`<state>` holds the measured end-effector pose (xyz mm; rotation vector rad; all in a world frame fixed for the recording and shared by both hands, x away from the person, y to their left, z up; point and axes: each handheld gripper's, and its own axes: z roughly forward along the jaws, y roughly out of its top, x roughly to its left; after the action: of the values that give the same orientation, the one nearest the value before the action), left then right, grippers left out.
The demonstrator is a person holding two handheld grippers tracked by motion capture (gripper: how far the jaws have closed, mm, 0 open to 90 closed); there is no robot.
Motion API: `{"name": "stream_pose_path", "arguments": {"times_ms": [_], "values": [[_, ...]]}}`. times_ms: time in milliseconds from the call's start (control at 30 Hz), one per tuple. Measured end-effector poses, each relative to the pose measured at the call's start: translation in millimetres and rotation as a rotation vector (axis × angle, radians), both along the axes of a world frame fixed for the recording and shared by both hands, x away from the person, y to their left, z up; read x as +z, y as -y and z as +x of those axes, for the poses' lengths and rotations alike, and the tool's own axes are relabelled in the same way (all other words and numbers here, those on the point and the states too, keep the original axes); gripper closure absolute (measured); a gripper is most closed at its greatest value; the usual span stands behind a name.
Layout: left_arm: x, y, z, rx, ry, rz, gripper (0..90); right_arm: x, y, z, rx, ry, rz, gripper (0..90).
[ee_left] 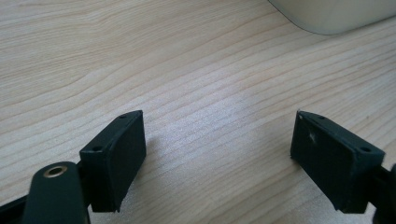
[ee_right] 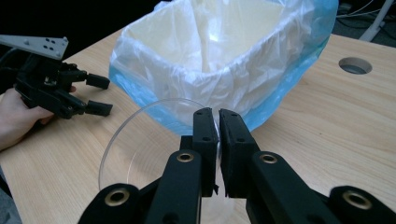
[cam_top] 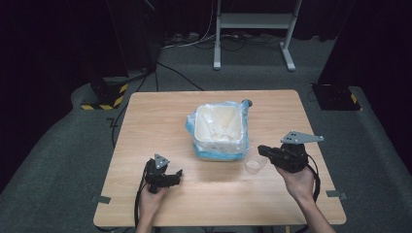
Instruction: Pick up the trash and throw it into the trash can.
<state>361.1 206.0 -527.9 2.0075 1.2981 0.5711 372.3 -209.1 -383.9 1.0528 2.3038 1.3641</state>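
Between right gripper fingers — clear cup rim, pinched

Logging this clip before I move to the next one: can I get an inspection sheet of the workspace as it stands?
Surface: wooden table, bare grain, a round cable hole near the far edge.
Job's things: clear plastic cup upright beside the bin, a white tub lined with a blue-tinted bag.
Clutter: nothing seen.
Grippers: right gripper shut on the cup's rim; left gripper open, jaws wide over bare wood, holding nothing.
Cables: black cable trails from the right gripper; floor cables behind the table.
Surroundings: grey carpet, white stand frame, hazard-striped base at far left.
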Motion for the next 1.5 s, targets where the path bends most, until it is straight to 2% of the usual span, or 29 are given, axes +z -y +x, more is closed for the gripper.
{"name": "stream_pose_path", "arguments": {"times_ms": [233,400,767,1033,1167,1500], "values": [[-0.1,0.2,0.0,0.001,0.001,-0.003,18.0,16.4,-4.1,1.5,0.001,0.005,-0.001,85.4],[-0.1,0.2,0.0,0.002,0.001,-0.003,18.0,27.2,-9.3,0.1,0.022,0.027,0.018,85.5],[-0.1,0.2,0.0,0.001,0.001,-0.002,18.0,46.3,-9.5,3.7,0.037,0.041,0.042,85.4],[-0.1,0.2,0.0,0.001,0.001,-0.002,18.0,59.1,-15.6,12.8,0.057,0.027,0.058,85.5],[-0.1,0.2,0.0,0.001,0.001,-0.002,18.0,65.5,-17.2,15.2,0.061,0.029,0.075,85.4],[-0.1,0.2,0.0,0.001,0.001,-0.002,18.0,82.1,-24.5,23.8,0.060,0.050,0.075,85.3]]}}
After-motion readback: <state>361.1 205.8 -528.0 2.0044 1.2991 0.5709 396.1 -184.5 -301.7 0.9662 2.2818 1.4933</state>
